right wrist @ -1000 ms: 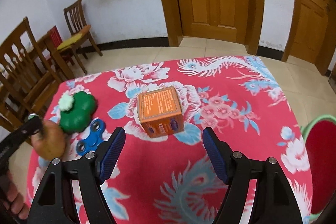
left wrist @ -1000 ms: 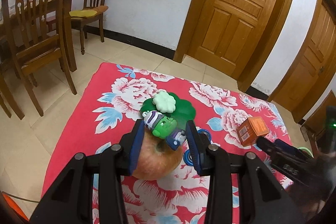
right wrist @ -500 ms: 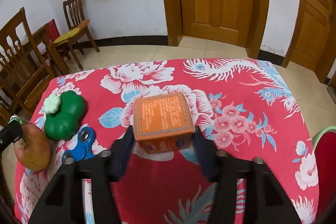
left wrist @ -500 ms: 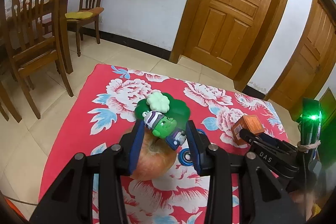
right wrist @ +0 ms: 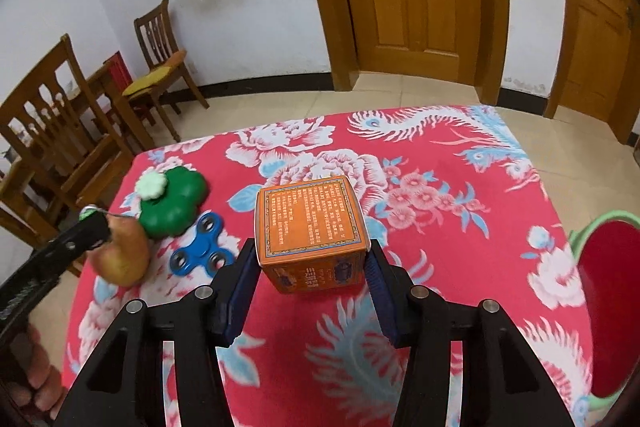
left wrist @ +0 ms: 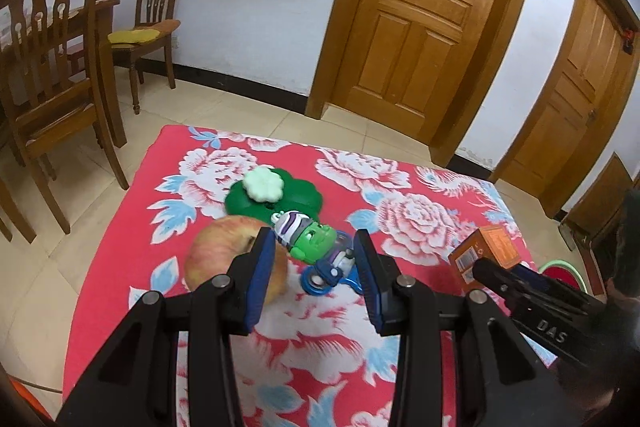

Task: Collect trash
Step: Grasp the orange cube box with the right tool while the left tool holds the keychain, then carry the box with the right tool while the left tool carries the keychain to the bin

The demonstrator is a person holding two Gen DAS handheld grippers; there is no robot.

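Note:
My right gripper (right wrist: 311,251) is shut on an orange printed box (right wrist: 310,223), one blue pad pressed to each side of it. The left wrist view shows that box (left wrist: 486,251) at the right, with the right gripper's tip (left wrist: 482,269) against it. My left gripper (left wrist: 314,243) is shut on a small green toy figure (left wrist: 308,239) with a striped cap, lying crosswise between the pads. A reddish apple (left wrist: 224,251) lies on the red floral cloth (left wrist: 400,367) just left of my left finger. From the right wrist, the apple (right wrist: 122,257) sits beside the left gripper's tip (right wrist: 86,231).
A green clover-shaped toy (right wrist: 172,201) with a white top and a blue fidget spinner (right wrist: 202,253) lie on the cloth between the grippers. A red bin with a green rim (right wrist: 608,307) stands off the table's right. Wooden chairs (left wrist: 48,87) stand at the left, doors behind.
The right gripper's jaws closed on the orange box and raised it a little. The left gripper shifted with the toy figure, so the apple now shows left of its finger instead of between them.

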